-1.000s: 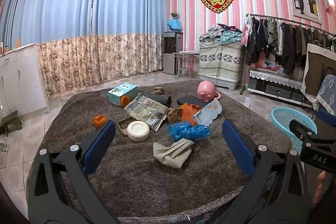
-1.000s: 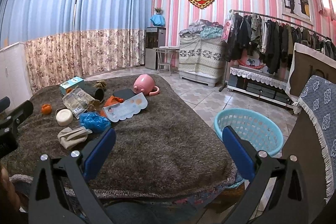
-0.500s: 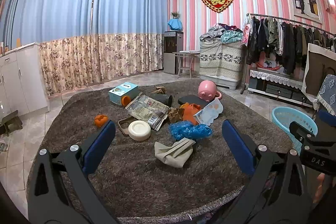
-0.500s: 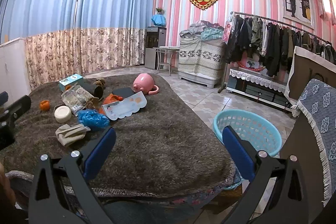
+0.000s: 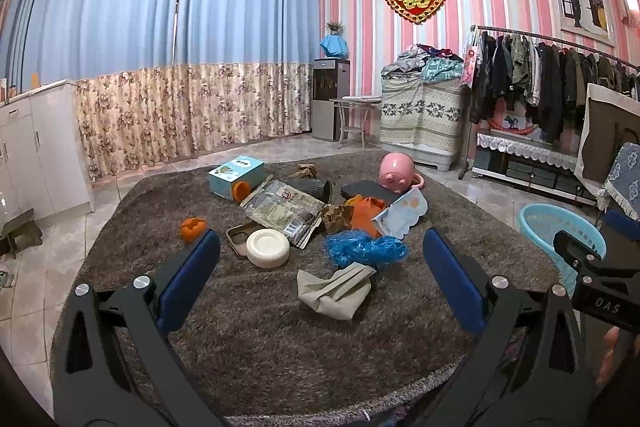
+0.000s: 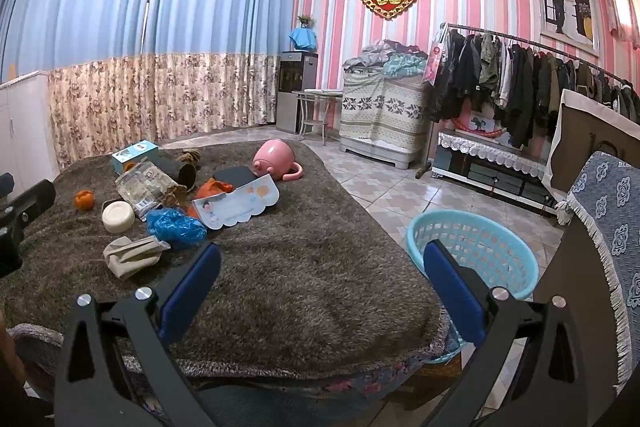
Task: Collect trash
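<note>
Only the right view shows the whole basket (image 6: 472, 247).

Trash pile (image 5: 320, 215) mid-table (image 5: 248, 355), basket (image 6: 472, 251) on floor right of table, cloth (image 5: 334, 291) nearest

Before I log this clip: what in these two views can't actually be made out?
- Blue basket: left wrist view, near side hidden by the right gripper; right wrist view, its bottom hidden by the table edge.
- Snack packet: print too small to read.
- Orange item: partly under the white card.
</note>
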